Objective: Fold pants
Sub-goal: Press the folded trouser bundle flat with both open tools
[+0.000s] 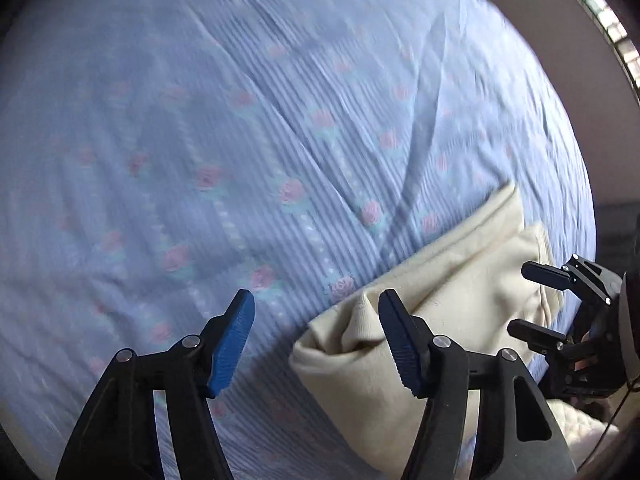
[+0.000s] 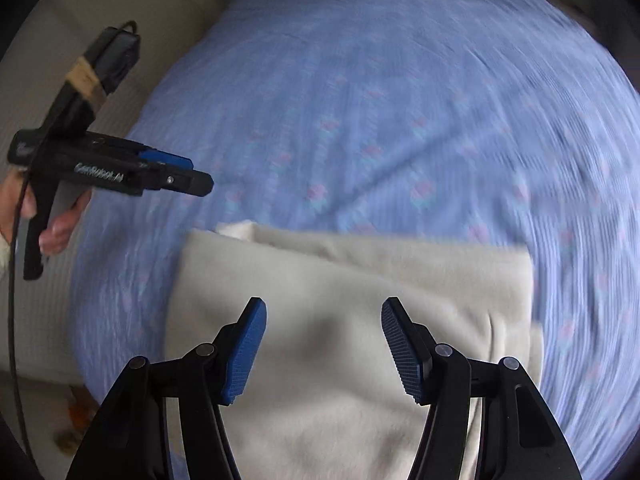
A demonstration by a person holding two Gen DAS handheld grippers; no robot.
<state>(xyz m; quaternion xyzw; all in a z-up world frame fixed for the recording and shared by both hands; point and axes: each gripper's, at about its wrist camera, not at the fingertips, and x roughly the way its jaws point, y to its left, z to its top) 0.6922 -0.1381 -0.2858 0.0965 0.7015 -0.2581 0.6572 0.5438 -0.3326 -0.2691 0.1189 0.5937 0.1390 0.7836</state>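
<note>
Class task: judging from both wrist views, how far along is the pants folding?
Done: the cream pants lie on the blue bedspread in stacked layers. In hand: nothing; the left tool and right tool are both open, gripping nothing. Left: perhaps tidying the uneven edges.

place: home bedroom | evidence: bed (image 2: 400,80) — blue rose-print striped bedspread (image 1: 240,120)

I see a blue striped bedspread (image 2: 400,100) with pink roses filling my view, pale floor (image 2: 48,312) at nine o'clock, a bright window (image 1: 600,12) at one o'clock, daylight soft
</note>
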